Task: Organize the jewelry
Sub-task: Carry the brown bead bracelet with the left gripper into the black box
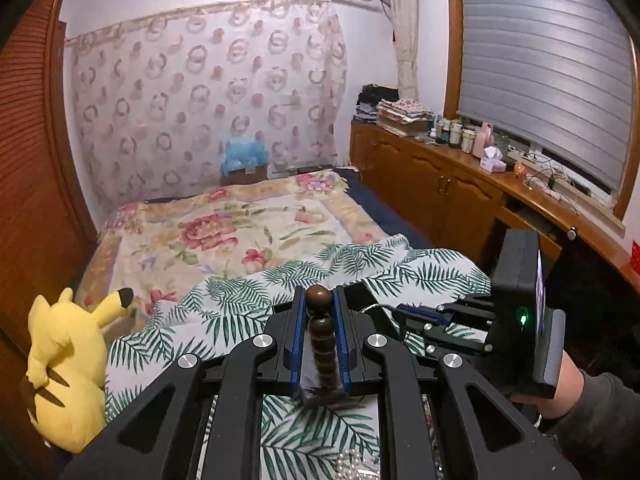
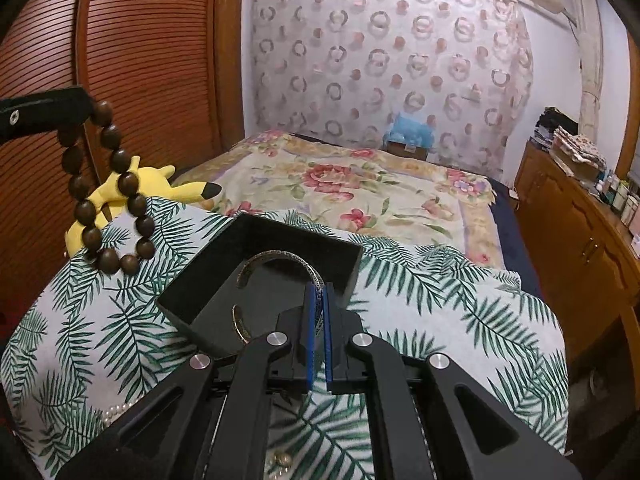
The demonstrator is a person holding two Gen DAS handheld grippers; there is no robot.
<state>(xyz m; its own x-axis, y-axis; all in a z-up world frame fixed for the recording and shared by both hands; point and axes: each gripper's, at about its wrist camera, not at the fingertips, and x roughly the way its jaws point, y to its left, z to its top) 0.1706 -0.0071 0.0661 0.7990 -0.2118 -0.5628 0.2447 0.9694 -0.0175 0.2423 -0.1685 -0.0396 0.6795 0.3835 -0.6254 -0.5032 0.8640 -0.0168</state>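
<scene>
My left gripper [image 1: 319, 300] is shut on a dark brown wooden bead bracelet [image 1: 322, 340] and holds it in the air. In the right wrist view the bracelet [image 2: 106, 188] hangs from the left gripper [image 2: 76, 114] at the upper left, above the leaf-print cloth. My right gripper [image 2: 319, 290] is shut on a patterned metal bangle [image 2: 280, 258] and holds it over the open black box [image 2: 224, 248]. A second bangle [image 2: 239, 322] lies inside the box. The right gripper also shows in the left wrist view [image 1: 404, 312], at the right.
A leaf-print cloth [image 2: 440, 300] covers the near surface on the bed. A pearl strand [image 2: 116, 412] lies on it at the near left, and another piece [image 2: 282, 460] under my right gripper. A yellow plush toy [image 1: 68, 364] sits at the left. Wooden cabinets [image 2: 580, 232] line the right.
</scene>
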